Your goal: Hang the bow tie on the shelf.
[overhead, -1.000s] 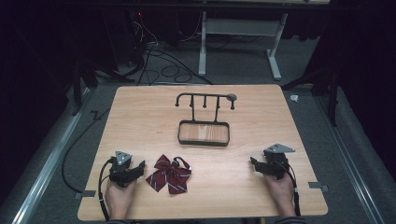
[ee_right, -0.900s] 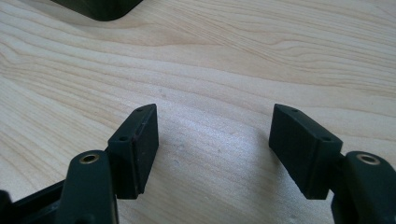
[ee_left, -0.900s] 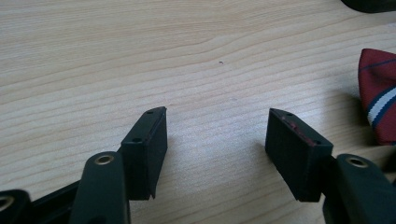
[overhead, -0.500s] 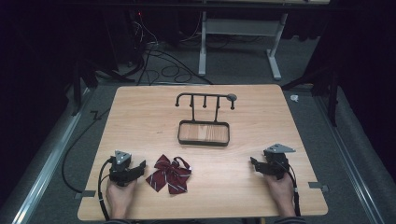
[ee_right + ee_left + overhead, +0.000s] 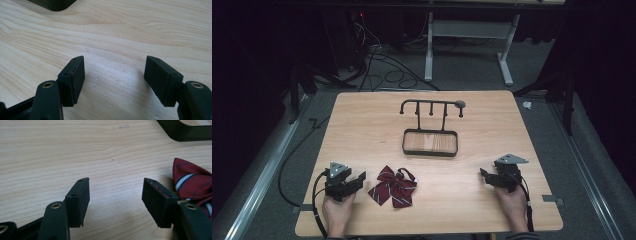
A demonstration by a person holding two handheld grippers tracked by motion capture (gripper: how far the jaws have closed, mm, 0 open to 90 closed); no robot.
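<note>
Nothing is started: the bow tie [image 5: 392, 186] lies untouched near the table's [image 5: 362, 125] front edge, just beside the released, empty left gripper [image 5: 358, 181]; the right gripper [image 5: 483, 175], also spread, rests near the front right corner, the rack [image 5: 430, 142] bare.

We see bare bench [image 5: 362, 130] between the jaws of the left gripper [image 5: 113, 195], with the bow tie [image 5: 392, 186] just beside its right jaw. The right gripper [image 5: 113, 77] also has bare wood between and ahead of its jaws. Mid-bench, the black rack [image 5: 430, 142] stands as the one upright obstacle, its hooked bar above its tray; open wood lies on either side of it.
</note>
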